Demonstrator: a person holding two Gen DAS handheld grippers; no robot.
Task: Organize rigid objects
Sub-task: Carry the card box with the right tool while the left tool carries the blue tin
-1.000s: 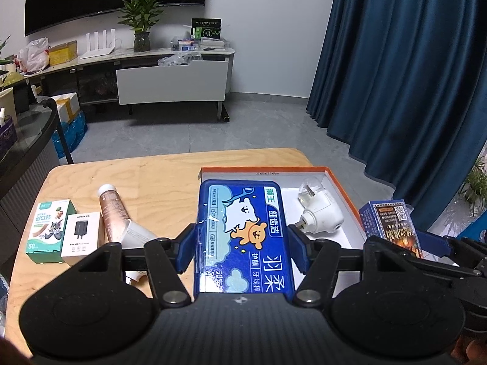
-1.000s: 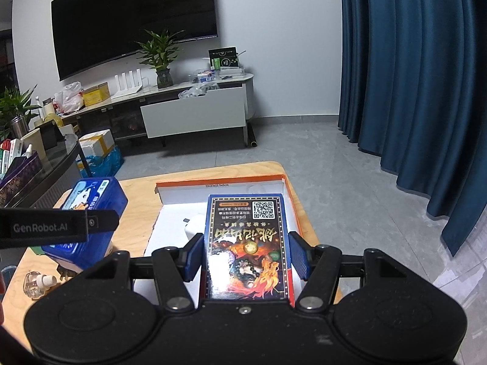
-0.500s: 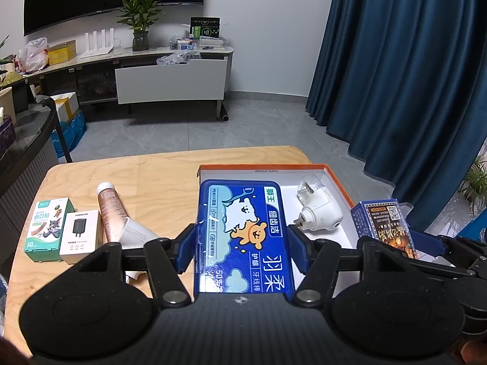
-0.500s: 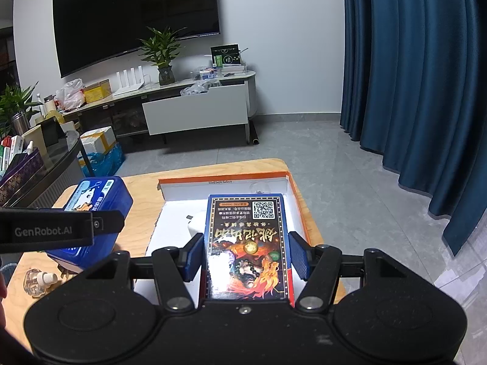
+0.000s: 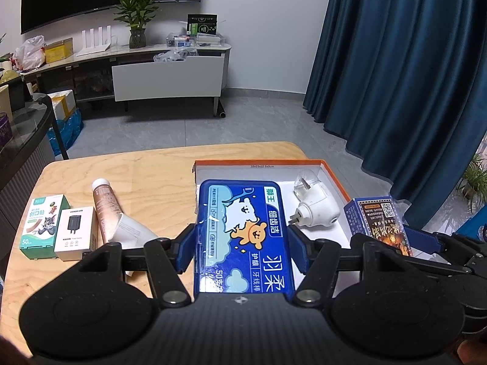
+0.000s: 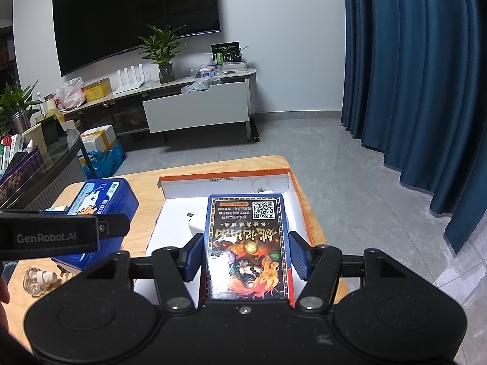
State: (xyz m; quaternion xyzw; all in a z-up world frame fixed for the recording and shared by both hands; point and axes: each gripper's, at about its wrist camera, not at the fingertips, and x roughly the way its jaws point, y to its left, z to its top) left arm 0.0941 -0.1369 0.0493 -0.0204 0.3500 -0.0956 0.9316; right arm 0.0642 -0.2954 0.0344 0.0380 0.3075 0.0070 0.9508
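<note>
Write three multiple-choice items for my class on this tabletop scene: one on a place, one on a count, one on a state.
1. Where does the white plug-in device lie?
A. In the orange-edged tray
B. On the floor
C. On the TV stand

2. How many small boxes stand left of the tube on the table?
A. None
B. Two
C. Five

3. What is the left claw doing?
A. Gaping with nothing in it
B. Gripping the blue floss box
C. Gripping the tube

Answers:
1 A, it rests on the tray's white floor.
2 B, a green box and a white charger box sit together.
3 B, both pads press the box's sides.
</note>
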